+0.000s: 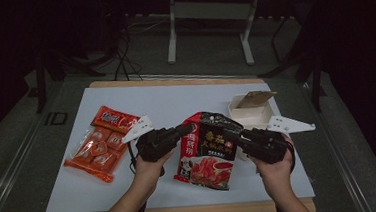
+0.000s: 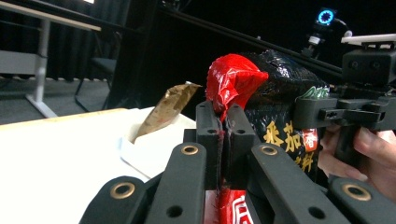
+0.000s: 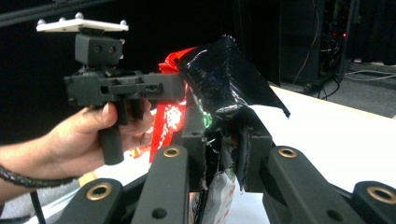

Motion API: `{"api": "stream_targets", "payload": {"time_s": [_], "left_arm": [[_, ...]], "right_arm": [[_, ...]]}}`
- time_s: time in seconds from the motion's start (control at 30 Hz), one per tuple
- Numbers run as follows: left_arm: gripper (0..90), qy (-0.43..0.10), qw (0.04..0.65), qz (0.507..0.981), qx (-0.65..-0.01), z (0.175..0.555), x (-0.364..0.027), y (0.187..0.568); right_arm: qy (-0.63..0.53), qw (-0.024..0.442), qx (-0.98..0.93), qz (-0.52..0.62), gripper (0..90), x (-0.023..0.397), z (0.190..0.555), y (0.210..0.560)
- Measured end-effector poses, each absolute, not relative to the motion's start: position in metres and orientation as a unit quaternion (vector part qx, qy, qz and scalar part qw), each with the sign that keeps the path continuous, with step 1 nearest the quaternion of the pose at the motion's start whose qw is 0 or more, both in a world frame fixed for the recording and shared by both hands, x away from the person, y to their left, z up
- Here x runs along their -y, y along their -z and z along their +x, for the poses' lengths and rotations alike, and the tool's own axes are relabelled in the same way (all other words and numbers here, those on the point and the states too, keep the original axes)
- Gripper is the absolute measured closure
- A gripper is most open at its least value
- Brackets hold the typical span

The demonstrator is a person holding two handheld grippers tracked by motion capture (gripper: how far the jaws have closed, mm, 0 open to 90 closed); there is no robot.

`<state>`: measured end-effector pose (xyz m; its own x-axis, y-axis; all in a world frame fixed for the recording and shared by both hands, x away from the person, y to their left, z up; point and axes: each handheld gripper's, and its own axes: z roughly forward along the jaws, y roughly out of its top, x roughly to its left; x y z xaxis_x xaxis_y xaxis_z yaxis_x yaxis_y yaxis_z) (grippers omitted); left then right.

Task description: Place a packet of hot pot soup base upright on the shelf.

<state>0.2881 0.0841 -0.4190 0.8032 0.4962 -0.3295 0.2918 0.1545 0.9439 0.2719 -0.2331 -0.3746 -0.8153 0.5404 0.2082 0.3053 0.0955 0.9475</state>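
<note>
A red and black sauce bag (image 1: pixel 209 149) stands tilted at the middle of the white board, its top lifted between both grippers. My left gripper (image 1: pixel 190 128) comes in from the left and is shut on the bag's red top corner (image 2: pixel 233 79); its jaws (image 2: pixel 224 135) pinch the foil tightly. My right gripper (image 1: pixel 228 135) reaches in from the right, its jaws (image 3: pixel 224 144) closed on the crumpled black top edge of the bag (image 3: pixel 219 70). The left gripper (image 3: pixel 180 91) and the hand holding it appear in the right gripper view.
An orange pack of snack packets (image 1: pixel 101 142) lies at the board's left. A white open box (image 1: pixel 250 115) with a brown packet (image 1: pixel 255 98) sticking out stands behind the right gripper. The white board (image 1: pixel 175 99) rests on a wooden table; dark floor and table legs lie beyond.
</note>
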Motion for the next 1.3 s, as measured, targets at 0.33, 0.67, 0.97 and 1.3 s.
{"api": "stream_targets", "payload": {"time_s": [0.33, 0.67, 0.97, 1.3], "left_arm": [[79.6, -0.066, 0.689, 0.667, -0.276, 0.288, -0.089, 0.410], [39.3, -0.099, 0.673, 0.667, -0.305, 0.283, -0.104, 0.402], [15.8, -0.124, 0.647, 0.683, -0.316, 0.271, -0.121, 0.410], [2.4, -0.146, 0.614, 0.704, -0.325, 0.256, -0.132, 0.434]], "right_arm": [[-0.598, 0.111, -0.751, 0.257, 77.3, 0.236, 0.271, 0.357], [-0.603, 0.118, -0.752, 0.238, 77.3, 0.242, 0.276, 0.350], [-0.617, 0.128, -0.740, 0.236, 77.2, 0.256, 0.290, 0.345], [-0.615, 0.148, -0.731, 0.256, 77.2, 0.274, 0.307, 0.336]]}}
